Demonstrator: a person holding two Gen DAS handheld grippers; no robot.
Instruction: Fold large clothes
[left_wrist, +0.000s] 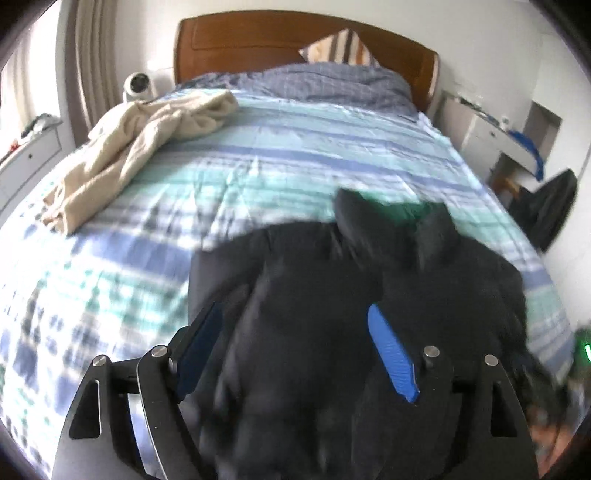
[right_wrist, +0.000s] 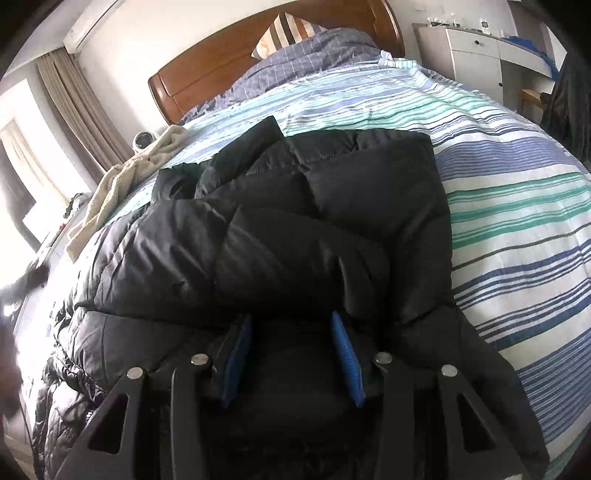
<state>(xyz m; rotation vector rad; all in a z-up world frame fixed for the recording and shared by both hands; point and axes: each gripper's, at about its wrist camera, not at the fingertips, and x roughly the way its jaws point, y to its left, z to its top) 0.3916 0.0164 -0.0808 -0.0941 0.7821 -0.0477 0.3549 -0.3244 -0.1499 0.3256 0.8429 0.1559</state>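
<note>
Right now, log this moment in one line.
jacket: black, part-folded on bed | left fingers: apart, jacket between | right fingers: on jacket fold | towel: untouched

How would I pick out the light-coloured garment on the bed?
Start at the wooden headboard and follow the striped bedcover along its window side. The cream garment lies crumpled there, apart from the black puffer jacket. It is the only pale, fuzzy-looking piece.

The black puffy quilted jacket has smooth cloth with a light sheen. The striped blue-green bed cover is matt woven cloth. The beige towel-like cloth looks soft and rough. The brown wooden headboard is glossy.
</note>
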